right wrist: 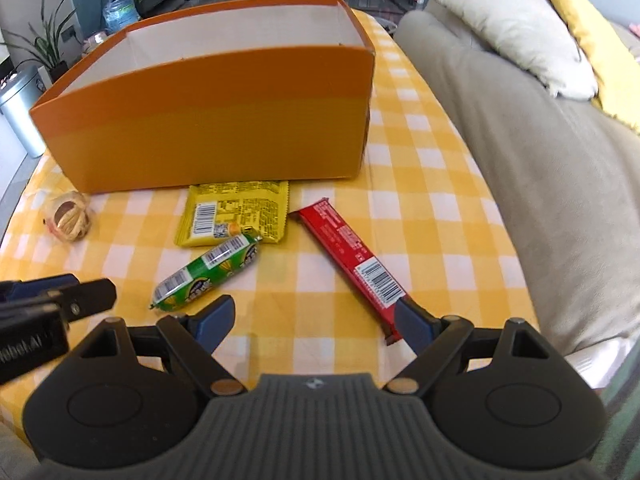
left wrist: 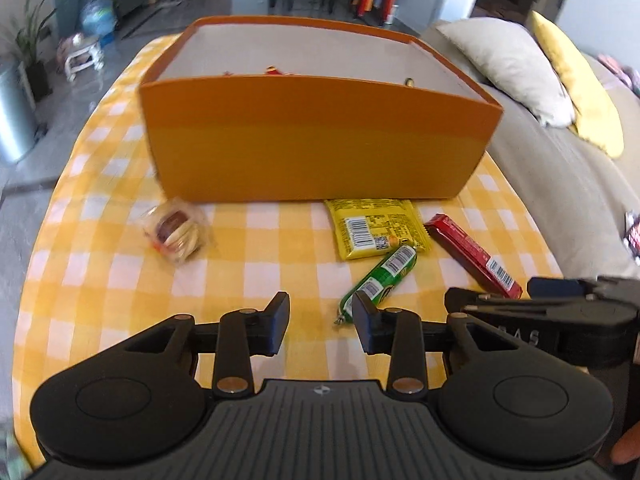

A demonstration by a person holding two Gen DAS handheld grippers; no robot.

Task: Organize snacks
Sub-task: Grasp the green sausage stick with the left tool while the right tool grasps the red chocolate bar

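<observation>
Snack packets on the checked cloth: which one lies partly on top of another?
The green tube-shaped snack. Its far end rests on the near corner of the flat yellow packet; the red bar and the clear-wrapped round snack lie apart.

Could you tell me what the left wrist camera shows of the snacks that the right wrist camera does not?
Only the left wrist view looks over the orange box's front wall and catches the tops of a few items already inside. Only the right wrist view shows the red bar's near end reaching the open right gripper. Both show the yellow packet, the green sausage stick, the clear-wrapped snack, the checked cloth, and nothing between the left gripper's fingers.
</observation>
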